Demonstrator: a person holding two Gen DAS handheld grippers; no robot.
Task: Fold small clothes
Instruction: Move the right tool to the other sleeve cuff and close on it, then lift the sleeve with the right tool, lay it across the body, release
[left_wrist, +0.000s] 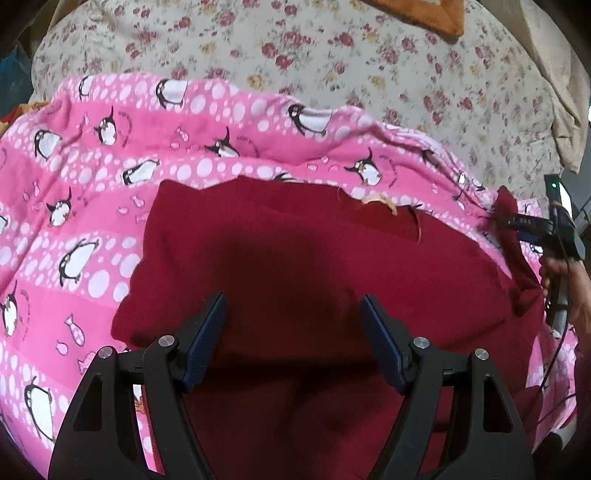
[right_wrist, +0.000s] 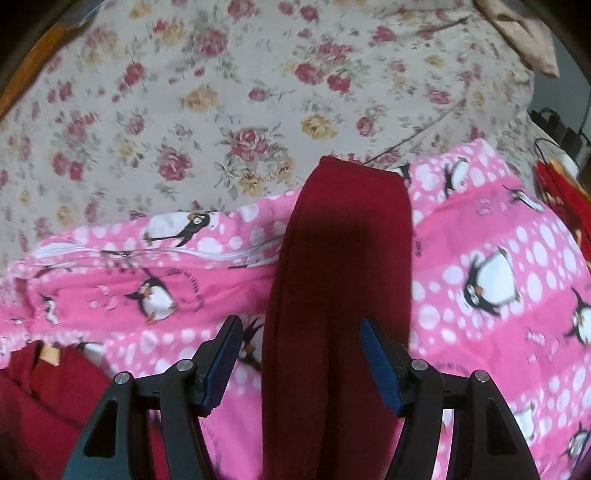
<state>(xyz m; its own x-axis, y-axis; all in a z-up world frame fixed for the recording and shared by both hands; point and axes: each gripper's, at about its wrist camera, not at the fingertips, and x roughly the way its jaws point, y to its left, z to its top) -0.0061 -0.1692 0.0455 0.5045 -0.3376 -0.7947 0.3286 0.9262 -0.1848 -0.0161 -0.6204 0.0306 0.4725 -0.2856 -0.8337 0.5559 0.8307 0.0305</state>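
Pink penguin blanket (left_wrist: 92, 206) under red garment (left_wrist: 295, 266); both hand-held grippers (left_wrist: 293, 314) (right_wrist: 301, 336) wide, holding nothing.

Dark red knit garment (left_wrist: 295, 258); pink fleece blanket with white dots and black-white penguins (left_wrist: 92, 184); cream bedsheet with red-yellow roses (right_wrist: 184, 110).

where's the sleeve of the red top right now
In the right wrist view the dark red sleeve runs up the centre between the open right gripper, lying over the pink penguin blanket, its cuff reaching the floral sheet.
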